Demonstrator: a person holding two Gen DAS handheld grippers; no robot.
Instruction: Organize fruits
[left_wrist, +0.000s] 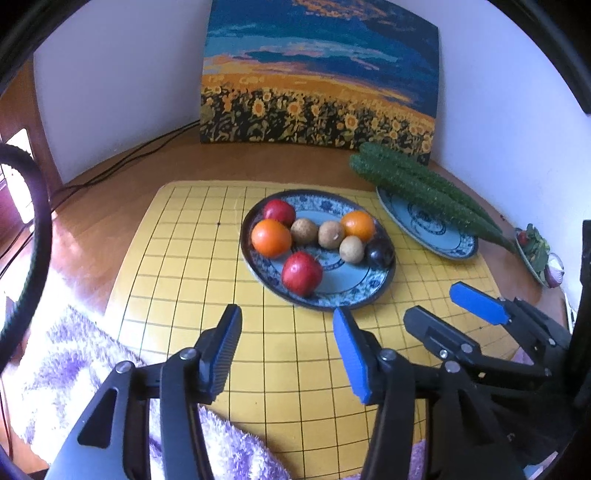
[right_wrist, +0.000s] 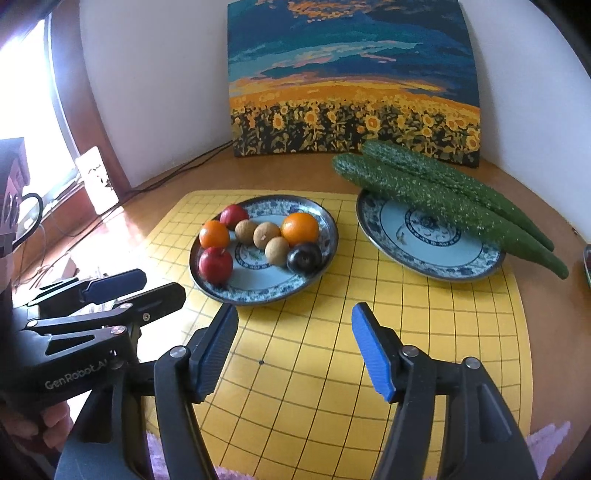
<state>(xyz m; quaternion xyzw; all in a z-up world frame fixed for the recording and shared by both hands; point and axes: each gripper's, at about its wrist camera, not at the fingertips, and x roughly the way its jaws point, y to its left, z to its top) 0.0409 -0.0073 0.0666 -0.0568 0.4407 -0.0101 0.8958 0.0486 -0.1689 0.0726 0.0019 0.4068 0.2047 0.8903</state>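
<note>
A blue-patterned plate (left_wrist: 354, 295) (right_wrist: 325, 225) holds two red apples (left_wrist: 301, 273) (right_wrist: 215, 264), two oranges (left_wrist: 271, 237) (right_wrist: 300, 228), three brown longans (left_wrist: 331, 235) (right_wrist: 266, 235) and a dark plum (left_wrist: 379, 253) (right_wrist: 304, 258). A second patterned plate (left_wrist: 436, 240) (right_wrist: 436, 254) to its right carries two cucumbers (left_wrist: 424, 188) (right_wrist: 443, 199). My left gripper (left_wrist: 286, 325) is open and empty in front of the fruit plate; it also shows in the right wrist view (right_wrist: 147, 286). My right gripper (right_wrist: 295, 321) is open and empty; it shows in the left wrist view (left_wrist: 439, 306).
Both plates sit on a yellow grid mat (left_wrist: 192, 258) (right_wrist: 406, 350) on a wooden table. A sunflower painting (left_wrist: 321, 74) (right_wrist: 351, 81) leans on the wall behind. A purple fluffy cloth (left_wrist: 74, 369) lies at the near left. A small dish of vegetables (left_wrist: 535, 247) sits far right. Cables (left_wrist: 110, 166) run at the back left.
</note>
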